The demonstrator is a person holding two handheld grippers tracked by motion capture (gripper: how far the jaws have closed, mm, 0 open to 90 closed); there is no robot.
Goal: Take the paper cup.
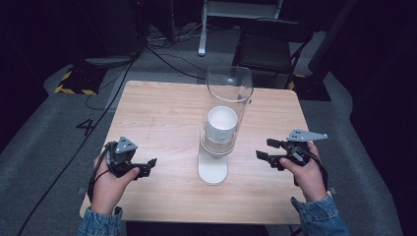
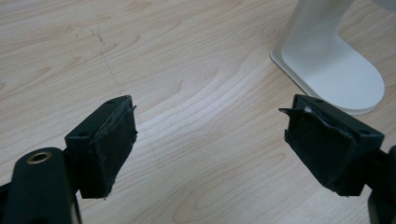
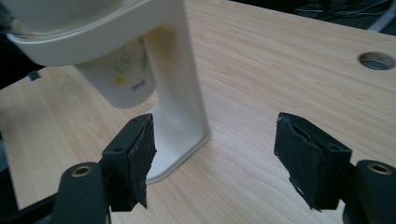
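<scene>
A wooden tabletop (image 1: 162, 113) carries a cup dispenser (image 1: 223, 123) near its middle: a clear upright tube (image 1: 228, 88) on a white stand whose flat base (image 1: 213, 170) rests toward the person's edge. Inside the tube sits a stack of white paper cups (image 1: 221, 124); in the right gripper view the lowest cup (image 3: 122, 79) pokes out below the white collar, with a small printed pattern too blurred to read.

The left gripper (image 1: 145, 168), held in the left hand (image 1: 110, 184), sits low over the tabletop left of the base and apart from it. Its fingers (image 2: 109, 140) are spread wide with only bare wood between them; the base (image 2: 334, 65) lies ahead to one side.

The right gripper (image 1: 268, 150), in the right hand (image 1: 307, 172), is right of the dispenser, pointing toward it, near but not touching. Its fingers (image 3: 135, 154) are likewise wide apart and grip nothing. A round hole (image 3: 376, 60), possibly a cable port, shows in the tabletop beyond them.
</scene>
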